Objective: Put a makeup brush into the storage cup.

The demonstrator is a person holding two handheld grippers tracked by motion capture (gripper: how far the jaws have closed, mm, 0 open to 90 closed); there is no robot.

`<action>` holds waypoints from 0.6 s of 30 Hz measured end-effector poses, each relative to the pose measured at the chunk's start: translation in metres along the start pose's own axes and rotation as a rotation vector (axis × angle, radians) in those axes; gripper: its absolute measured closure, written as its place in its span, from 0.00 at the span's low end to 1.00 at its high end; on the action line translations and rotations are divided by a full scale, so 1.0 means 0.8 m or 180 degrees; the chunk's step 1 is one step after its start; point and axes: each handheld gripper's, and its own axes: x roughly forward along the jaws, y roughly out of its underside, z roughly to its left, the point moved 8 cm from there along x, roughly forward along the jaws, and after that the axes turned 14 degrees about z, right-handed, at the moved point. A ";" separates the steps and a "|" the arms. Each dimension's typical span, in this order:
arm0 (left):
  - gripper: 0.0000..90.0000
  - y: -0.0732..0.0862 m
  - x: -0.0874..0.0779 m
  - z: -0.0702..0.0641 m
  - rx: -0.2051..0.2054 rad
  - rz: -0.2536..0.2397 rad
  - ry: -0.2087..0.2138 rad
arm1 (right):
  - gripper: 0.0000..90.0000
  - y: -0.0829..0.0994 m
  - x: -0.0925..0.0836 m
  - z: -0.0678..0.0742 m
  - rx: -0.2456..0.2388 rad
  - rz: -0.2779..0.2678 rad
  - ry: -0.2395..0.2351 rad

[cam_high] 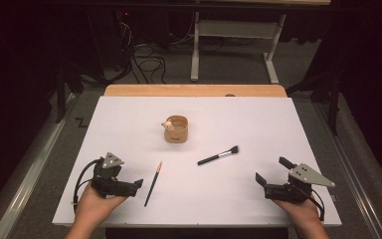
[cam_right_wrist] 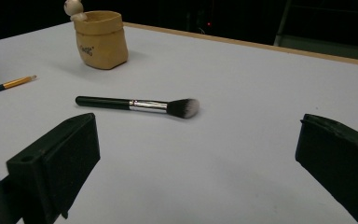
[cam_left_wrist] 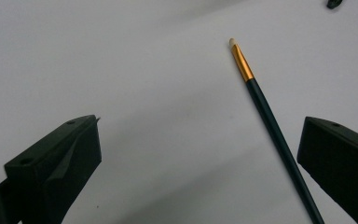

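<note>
A thin dark paintbrush with a gold ferrule lies on the white table top at the front left. My left gripper rests just left of it, open and holding nothing. In the left gripper view the paintbrush runs close along the right jaw of that gripper. A black makeup brush lies near the middle, bristles to the right. Behind it stands a tan cup with a small figure on its rim. My right gripper sits open at the front right, facing the makeup brush and cup.
A wooden table edge shows beyond the white top. On the floor behind are a white metal stand and loose cables. A person's hands hold both grippers at the near edge.
</note>
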 end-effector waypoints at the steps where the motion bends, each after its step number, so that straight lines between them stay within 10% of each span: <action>1: 0.01 0.000 -0.001 0.000 -0.0007 0.0026 0.0010 | 0.01 0.000 0.000 0.000 -0.0005 -0.0006 -0.0002; 18: 0.01 -0.001 0.005 0.006 -0.0094 0.0413 0.0006 | 0.01 -0.001 0.001 0.002 0.0006 -0.0020 -0.0036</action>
